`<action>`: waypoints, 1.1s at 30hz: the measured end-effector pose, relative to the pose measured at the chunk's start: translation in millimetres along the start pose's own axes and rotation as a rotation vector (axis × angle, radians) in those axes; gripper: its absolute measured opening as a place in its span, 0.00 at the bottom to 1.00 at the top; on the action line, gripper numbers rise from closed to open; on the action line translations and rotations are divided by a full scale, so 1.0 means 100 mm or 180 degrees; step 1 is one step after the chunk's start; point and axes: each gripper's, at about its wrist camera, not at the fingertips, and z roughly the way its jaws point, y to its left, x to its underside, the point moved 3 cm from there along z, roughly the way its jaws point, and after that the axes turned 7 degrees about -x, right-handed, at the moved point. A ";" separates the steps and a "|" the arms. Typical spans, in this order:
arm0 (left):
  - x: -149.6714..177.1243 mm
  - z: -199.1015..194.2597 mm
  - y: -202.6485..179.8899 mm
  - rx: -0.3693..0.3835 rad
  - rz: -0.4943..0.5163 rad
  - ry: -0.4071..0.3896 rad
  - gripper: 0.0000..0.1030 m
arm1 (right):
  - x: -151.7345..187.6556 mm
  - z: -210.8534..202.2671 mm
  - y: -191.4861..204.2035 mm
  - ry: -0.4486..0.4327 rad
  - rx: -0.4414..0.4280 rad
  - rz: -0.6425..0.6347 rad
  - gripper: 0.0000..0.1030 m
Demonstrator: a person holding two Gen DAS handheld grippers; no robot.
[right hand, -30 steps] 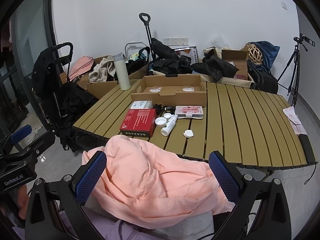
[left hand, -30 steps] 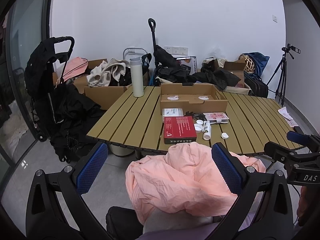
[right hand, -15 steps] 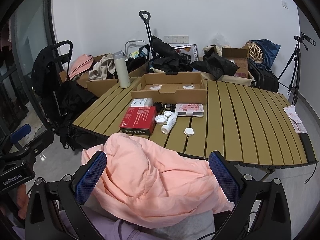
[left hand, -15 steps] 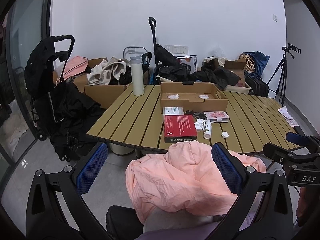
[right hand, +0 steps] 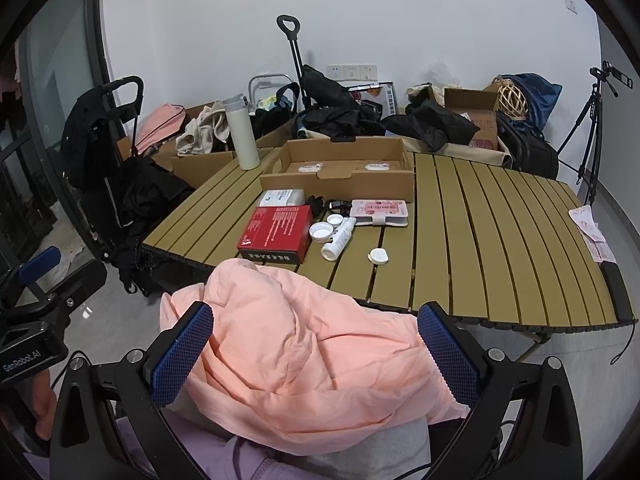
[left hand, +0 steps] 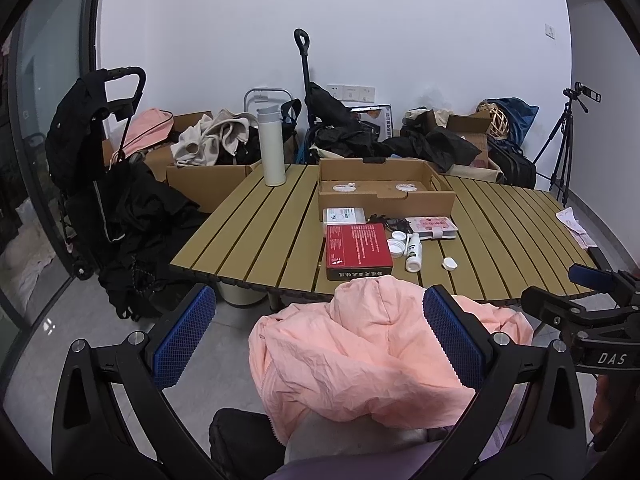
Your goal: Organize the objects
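Red box (right hand: 276,232) sits behind pink jacket (right hand: 304,344) on slatted table (right hand: 480,232).

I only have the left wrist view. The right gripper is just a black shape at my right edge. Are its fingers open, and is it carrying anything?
Observer: It is open. In the right wrist view, the right gripper has its blue pads wide apart with nothing held between them. The pink jacket simply lies below.
Operator: Something dark on the table's right side is half hidden behind that gripper. What is it?
Observer: It is a flat black slab, possibly a phone. It lies along the right edge of the table, close to the near corner, and nothing rests on it.
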 end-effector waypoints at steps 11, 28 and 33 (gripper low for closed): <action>0.28 0.81 0.08 -0.0056 -0.0003 0.0649 1.00 | 0.06 0.25 -0.14 0.0148 0.0089 -0.0029 1.00; -0.30 2.31 -0.04 0.0587 0.0166 0.0684 0.97 | -0.80 1.71 -0.25 0.0292 -0.0533 -0.0082 0.95; -0.14 2.65 -0.12 0.0848 0.0003 0.0992 0.76 | -0.77 2.42 -0.12 0.0728 -0.0812 0.0085 0.52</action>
